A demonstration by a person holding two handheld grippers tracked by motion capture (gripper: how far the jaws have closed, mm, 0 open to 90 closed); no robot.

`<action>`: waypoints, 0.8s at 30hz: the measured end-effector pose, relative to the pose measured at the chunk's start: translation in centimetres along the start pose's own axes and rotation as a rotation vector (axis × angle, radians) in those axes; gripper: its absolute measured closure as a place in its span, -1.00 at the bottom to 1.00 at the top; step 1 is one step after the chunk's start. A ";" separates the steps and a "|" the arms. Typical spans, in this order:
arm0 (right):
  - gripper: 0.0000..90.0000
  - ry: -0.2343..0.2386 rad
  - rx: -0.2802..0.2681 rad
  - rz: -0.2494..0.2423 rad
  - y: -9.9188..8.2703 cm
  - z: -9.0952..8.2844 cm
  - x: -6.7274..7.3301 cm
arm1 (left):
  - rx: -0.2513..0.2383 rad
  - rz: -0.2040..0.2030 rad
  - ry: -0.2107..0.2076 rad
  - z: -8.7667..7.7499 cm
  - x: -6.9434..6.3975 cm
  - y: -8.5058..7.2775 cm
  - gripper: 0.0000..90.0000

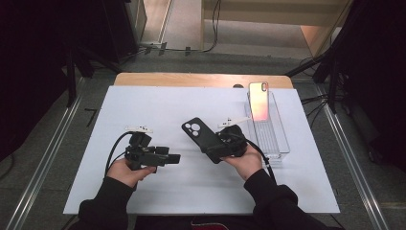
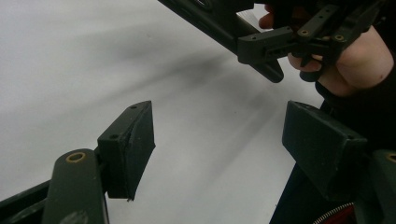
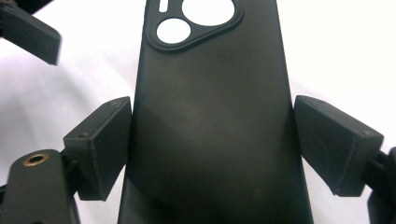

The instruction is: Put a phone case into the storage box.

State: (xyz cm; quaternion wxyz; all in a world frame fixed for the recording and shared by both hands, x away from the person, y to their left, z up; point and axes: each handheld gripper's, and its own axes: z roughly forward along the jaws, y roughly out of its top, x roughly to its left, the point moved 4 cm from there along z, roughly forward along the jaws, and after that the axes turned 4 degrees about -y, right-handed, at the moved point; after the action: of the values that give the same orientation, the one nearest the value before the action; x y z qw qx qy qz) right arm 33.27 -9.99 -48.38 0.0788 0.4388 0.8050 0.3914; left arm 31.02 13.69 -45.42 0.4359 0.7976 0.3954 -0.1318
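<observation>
A black phone case (image 1: 197, 133) with round camera cut-outs is held tilted above the white sheet (image 1: 158, 105). My right gripper (image 1: 219, 147) is shut on its lower half. In the right gripper view the case (image 3: 210, 140) runs up between the pads (image 3: 100, 147), which press on both of its long edges. My left gripper (image 1: 175, 158) is level over the sheet to the left, pointing toward the case, open with nothing in it. The left gripper view shows its pads (image 2: 130, 144) wide apart over bare sheet, with the case (image 2: 219, 21) and the right gripper (image 2: 299, 39) beyond them.
A clear plastic tray (image 1: 276, 141) lies at the right of the sheet. A phone (image 1: 258, 100) with a pinkish back leans upright at the tray's far end. The wooden table edge (image 1: 191, 79) runs along the back. Dark stands and cables flank the table.
</observation>
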 end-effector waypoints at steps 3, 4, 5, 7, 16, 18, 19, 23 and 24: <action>-0.70 -0.015 0.002 -0.003 0.0 0.3 0.4 | -0.001 -0.022 0.006 0.2 0.0 0.6 -0.44; -0.70 -0.021 0.001 -0.003 0.0 0.4 0.5 | 0.005 -0.018 0.018 0.2 0.1 0.8 -0.44; -0.70 -0.023 0.002 0.001 0.0 0.4 0.5 | 0.007 -0.023 0.026 0.3 0.2 1.0 -0.44; -0.70 -0.035 -0.001 0.010 0.0 0.4 0.6 | 0.010 -0.027 0.036 0.4 0.3 1.4 -0.44; -0.70 -0.089 -0.040 0.069 -0.5 0.6 1.0 | -0.020 -0.062 0.044 1.1 1.2 3.0 -0.44; -0.70 -0.103 -0.048 0.085 -0.7 0.7 1.0 | -0.023 -0.070 0.053 1.2 1.4 3.3 -0.44; -0.70 -0.105 -0.053 0.095 -0.8 0.7 1.1 | -0.023 -0.070 0.061 1.3 1.4 3.5 -0.44; -0.70 -0.107 -0.079 0.125 -1.0 0.9 1.5 | -0.030 -0.064 0.097 1.7 1.6 4.2 -0.44; -0.70 -0.102 -0.090 0.141 -1.0 1.0 1.7 | -0.035 -0.067 0.104 1.7 1.6 4.3 -0.44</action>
State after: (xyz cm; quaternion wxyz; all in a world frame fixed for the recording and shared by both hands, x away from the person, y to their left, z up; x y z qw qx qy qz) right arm 32.05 -8.45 -49.35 0.1116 0.5096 0.7489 0.4087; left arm 35.52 11.80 -44.79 0.4240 0.7821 0.4460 -0.0979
